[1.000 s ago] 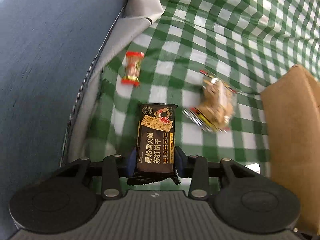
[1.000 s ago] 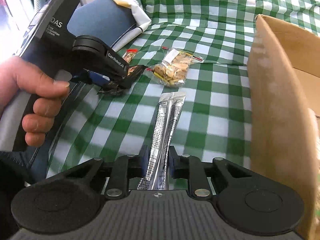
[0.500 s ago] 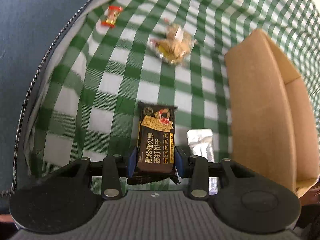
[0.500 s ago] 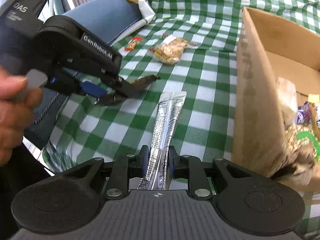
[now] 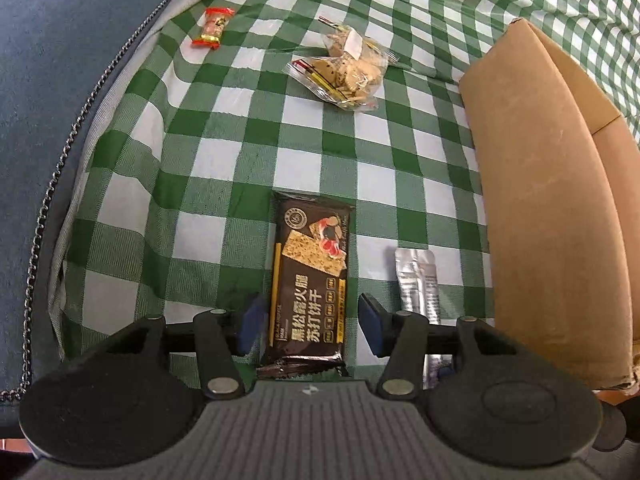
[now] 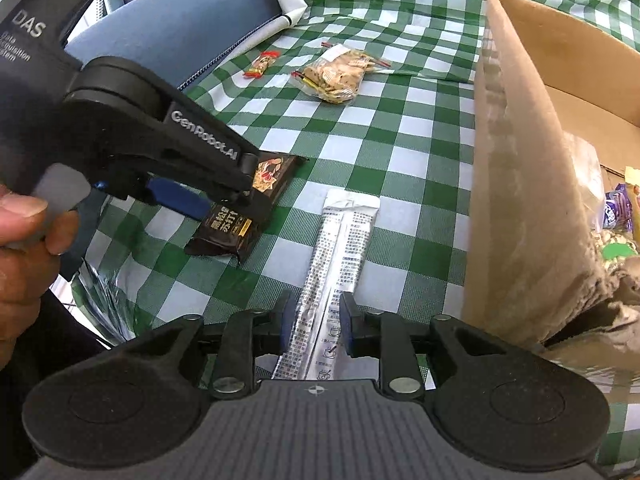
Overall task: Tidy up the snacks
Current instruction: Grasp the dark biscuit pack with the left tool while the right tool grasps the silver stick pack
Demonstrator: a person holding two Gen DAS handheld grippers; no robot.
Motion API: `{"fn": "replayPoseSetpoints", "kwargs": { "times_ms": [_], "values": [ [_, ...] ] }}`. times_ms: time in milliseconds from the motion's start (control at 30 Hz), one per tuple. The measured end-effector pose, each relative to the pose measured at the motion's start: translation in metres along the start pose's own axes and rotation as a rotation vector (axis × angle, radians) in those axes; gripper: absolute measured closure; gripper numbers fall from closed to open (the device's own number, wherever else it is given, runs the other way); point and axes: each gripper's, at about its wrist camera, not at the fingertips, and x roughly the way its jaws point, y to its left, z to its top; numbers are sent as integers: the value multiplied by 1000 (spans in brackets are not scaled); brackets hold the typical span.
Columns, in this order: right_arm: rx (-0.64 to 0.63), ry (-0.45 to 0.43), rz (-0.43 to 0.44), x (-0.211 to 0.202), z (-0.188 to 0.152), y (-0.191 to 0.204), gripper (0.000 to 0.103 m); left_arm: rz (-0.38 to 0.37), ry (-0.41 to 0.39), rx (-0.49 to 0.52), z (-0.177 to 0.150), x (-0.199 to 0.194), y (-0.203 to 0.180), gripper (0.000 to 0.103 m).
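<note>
one cracker pack (image 5: 310, 280), one silver sachet (image 6: 340, 252), one candy (image 5: 213, 26), one biscuit bag (image 5: 346, 65), one box (image 5: 548, 200).

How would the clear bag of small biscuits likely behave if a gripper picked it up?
The clear biscuit bag looks loosely filled, so it would probably sag and shift. Its crinkled shiny film may slip. The biscuits look brittle and could crack if squeezed hard.

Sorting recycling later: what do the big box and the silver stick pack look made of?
The box looks like plain brown corrugated cardboard: matte, fibrous, its bottom corner frayed. The silver stick pack looks like metallised plastic or foil film: shiny, creased, centre-seamed, printed with small text. Which of the two, I cannot tell.
</note>
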Motion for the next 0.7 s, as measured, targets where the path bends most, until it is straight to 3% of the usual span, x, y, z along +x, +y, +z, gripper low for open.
{"fn": "replayPoseSetpoints", "kwargs": {
  "times_ms": [233,367,467,700],
  "values": [
    [-14,20,-12,6,-1,1,58,10,-1,15,1,2,-2,43],
    [-45,25,-39,12,-4,3,59,13,-4,21,1,3,-3,43],
    [-80,18,-65,12,-5,7,68,16,-6,24,2,3,-3,42],
    [-106,-5,-103,8,-6,9,75,14,-9,26,2,3,-3,41]
  ]
}}
